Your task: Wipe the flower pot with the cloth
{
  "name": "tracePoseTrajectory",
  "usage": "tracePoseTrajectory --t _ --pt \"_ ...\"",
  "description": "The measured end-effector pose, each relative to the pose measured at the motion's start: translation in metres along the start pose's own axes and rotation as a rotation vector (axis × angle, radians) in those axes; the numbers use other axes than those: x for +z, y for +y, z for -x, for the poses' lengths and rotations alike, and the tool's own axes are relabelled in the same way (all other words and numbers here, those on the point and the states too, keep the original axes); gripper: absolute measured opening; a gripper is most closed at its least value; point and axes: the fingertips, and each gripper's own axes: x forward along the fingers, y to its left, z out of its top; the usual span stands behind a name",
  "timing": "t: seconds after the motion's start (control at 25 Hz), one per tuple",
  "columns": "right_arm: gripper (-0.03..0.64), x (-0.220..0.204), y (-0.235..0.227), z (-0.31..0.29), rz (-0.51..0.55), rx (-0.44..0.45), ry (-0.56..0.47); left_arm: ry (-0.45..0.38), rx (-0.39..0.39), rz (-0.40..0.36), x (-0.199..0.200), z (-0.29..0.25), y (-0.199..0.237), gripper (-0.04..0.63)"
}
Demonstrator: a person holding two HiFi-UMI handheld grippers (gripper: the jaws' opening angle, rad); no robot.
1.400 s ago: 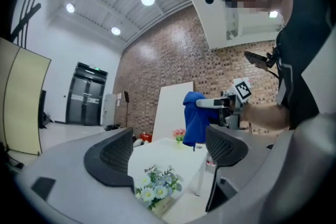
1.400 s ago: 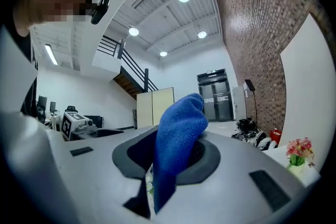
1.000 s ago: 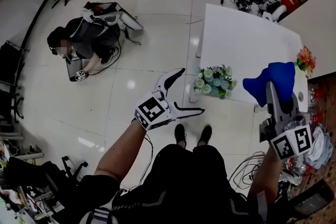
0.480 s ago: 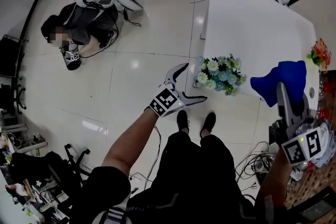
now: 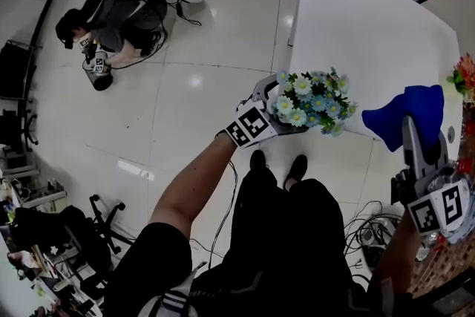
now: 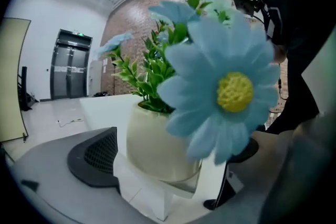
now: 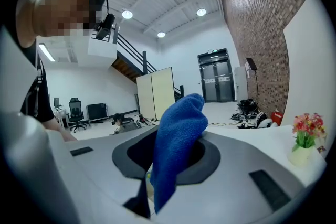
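The left gripper [image 5: 279, 109] has its jaws wide round the flower pot [image 6: 157, 144] at the bench [image 5: 356, 26] corner. I'd close them low, under the blooms, to steady it before the right gripper [image 7: 167, 164], clamped on the blue cloth [image 7: 177, 134], comes across

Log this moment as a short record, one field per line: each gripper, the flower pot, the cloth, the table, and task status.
left gripper: open, one pad beside the pot's wall, other jaw hidden behind a flower
right gripper: shut on the cloth
pot: cream round flower pot, upright at the table's near corner, holding blue artificial daisies
cloth: blue terry cloth, bunched, held up apart from the pot
table: white table
status: wiping not yet begun
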Motion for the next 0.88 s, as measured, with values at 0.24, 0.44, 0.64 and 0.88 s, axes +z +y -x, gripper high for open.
tracePoseTrajectory --t 0.24,0.44,0.64,0.88 --pt "0.077 -0.006 -0.01 0.0 0.004 0.001 0.0 -0.006 -0.039 -0.033 0.007 -0.022 0.001 0.595" --pt "0.077 -0.016 -0.017 0.003 0.004 0.001 0.003 0.003 -0.036 -0.078 0.005 -0.029 0.01 0.595" --pt "0.077 -0.023 -0.02 0.001 -0.001 0.007 0.015 0.0 -0.08 -0.117 0.007 -0.04 0.004 0.593" --pt "0.077 -0.021 -0.015 -0.001 0.005 0.022 0.016 -0.014 -0.085 -0.125 0.002 -0.03 -0.005 0.58"
